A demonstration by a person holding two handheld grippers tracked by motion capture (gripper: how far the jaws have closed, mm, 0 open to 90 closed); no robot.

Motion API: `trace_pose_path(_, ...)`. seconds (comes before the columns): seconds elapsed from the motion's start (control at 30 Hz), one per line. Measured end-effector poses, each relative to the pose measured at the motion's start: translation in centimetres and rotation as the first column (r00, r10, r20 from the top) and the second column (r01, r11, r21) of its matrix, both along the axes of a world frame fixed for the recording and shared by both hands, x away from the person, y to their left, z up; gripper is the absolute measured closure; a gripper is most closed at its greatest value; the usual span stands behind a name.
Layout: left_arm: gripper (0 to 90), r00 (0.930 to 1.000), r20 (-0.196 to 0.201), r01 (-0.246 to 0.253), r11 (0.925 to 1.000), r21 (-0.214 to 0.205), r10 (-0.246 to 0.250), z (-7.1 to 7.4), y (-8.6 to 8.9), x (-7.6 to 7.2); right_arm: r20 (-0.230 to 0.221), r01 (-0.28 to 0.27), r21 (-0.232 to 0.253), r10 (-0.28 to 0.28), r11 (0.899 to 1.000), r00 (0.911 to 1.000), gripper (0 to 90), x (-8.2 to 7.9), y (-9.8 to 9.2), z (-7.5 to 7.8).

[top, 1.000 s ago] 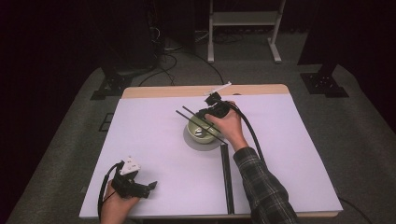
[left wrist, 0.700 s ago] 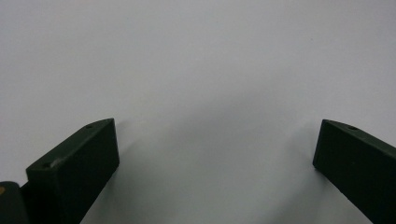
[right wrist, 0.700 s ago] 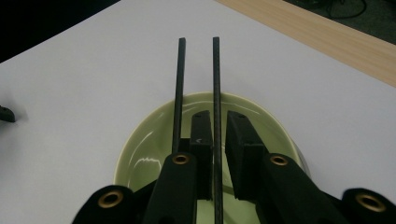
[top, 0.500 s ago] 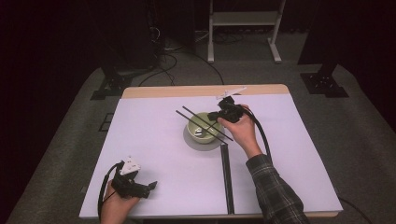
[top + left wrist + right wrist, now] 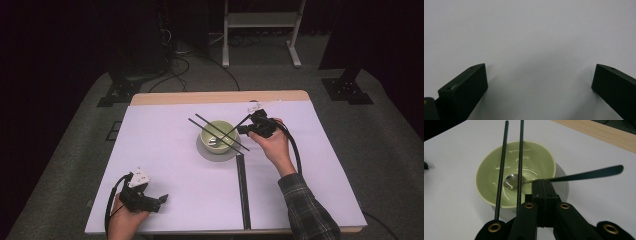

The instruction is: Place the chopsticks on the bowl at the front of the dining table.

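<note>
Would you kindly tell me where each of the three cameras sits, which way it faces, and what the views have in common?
High view: above the person's side, looking forward and down at the table; both forearms and hand-held grippers show.
Left gripper view: on the left hand-held gripper, facing bare white tabletop between its open jaws.
Right gripper view: on the right hand-held gripper, shut on the spoon, facing the green bowl and chopsticks.
High and right gripper views share bowl, chopsticks and spoon.

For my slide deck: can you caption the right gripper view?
Shut right claw grips a spoon by its handle, bowl end in a green bowl under two chopsticks.
</note>
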State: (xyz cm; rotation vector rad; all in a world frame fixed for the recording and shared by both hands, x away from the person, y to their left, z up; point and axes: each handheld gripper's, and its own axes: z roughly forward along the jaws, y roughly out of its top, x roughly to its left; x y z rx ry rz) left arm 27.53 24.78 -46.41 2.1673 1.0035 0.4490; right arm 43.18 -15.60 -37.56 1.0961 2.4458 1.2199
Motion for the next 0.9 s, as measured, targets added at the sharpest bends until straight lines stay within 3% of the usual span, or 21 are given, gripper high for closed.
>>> trace_pose_path(0.4, 0.0, 1.0000, -0.002, 0.001, 1.0000, 0.002, -0.001, 0.0, 0.0, 0.0, -0.009, -0.007, -0.007, 0.007, 1.000, 0.9999, 90.0, -1.5, -1.3, -0.9)
trace_pose_path(0.9, 0.0, 1.0000, -0.002, 0.000, 1.0000, 0.002, 0.000, 0.0, 0.0, 0.0, -0.033, -0.040, -0.016, 0.039, 0.999, 0.9987, 90.0, -3.1, -0.9, -2.1)
